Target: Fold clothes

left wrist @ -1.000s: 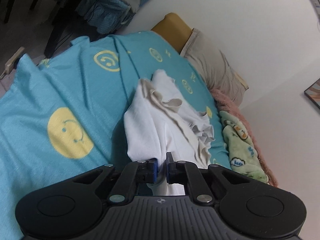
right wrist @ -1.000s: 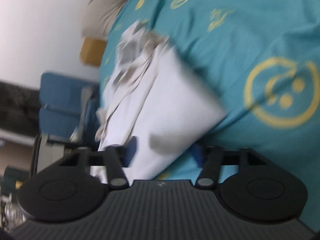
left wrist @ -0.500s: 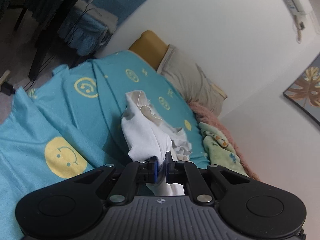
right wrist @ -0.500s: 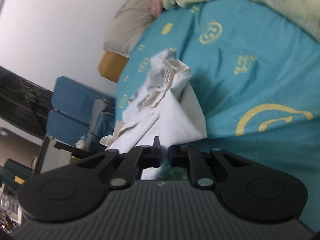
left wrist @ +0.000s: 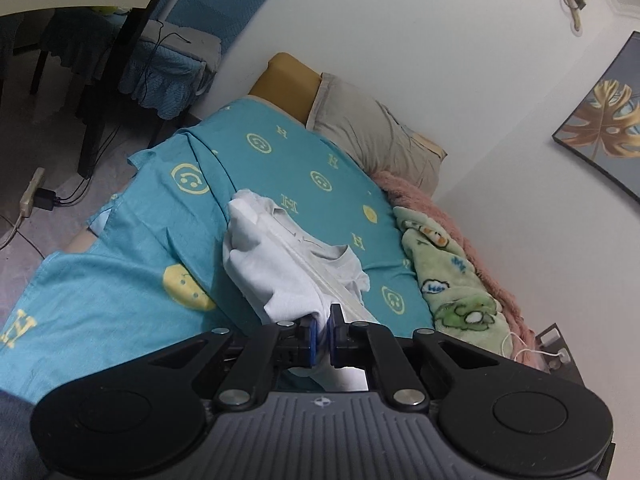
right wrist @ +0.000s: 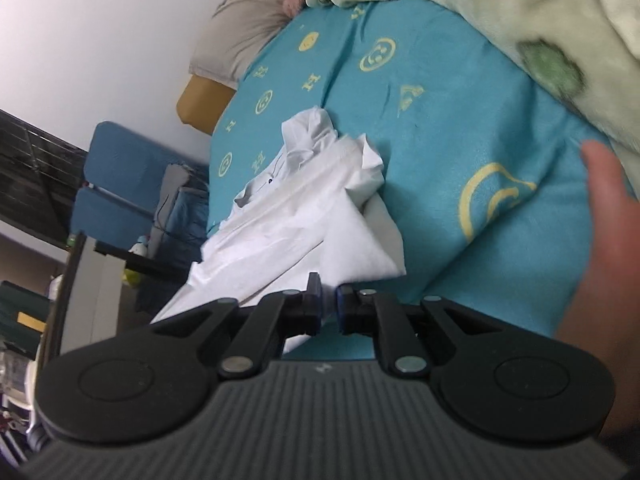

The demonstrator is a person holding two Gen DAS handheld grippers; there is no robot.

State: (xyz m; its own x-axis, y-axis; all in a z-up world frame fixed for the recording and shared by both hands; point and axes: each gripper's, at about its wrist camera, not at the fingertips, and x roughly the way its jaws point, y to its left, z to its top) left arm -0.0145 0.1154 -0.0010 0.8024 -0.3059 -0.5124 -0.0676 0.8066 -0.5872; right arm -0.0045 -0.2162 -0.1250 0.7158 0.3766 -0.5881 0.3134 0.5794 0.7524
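Observation:
A white shirt (left wrist: 280, 264) hangs bunched and stretched above the teal bed sheet (left wrist: 132, 248). My left gripper (left wrist: 325, 322) is shut on one edge of the shirt, with cloth pinched between its blue pads. In the right wrist view the same shirt (right wrist: 304, 224) runs from the bed to my right gripper (right wrist: 329, 300), which is shut on another edge of it. The far end of the shirt, with collar and button placket, still trails on the sheet (right wrist: 440, 128).
A beige pillow (left wrist: 372, 136), a pink blanket (left wrist: 404, 196) and a green cartoon blanket (left wrist: 448, 272) lie along the wall side. A blue chair (left wrist: 188, 52) and a dark table stand beyond the bed's head. A hand (right wrist: 608, 208) shows at the right.
Both grippers have risen and pulled back, lifting the shirt off the bed and stretching it. The right gripper, open a second ago, closed on the shirt edge.

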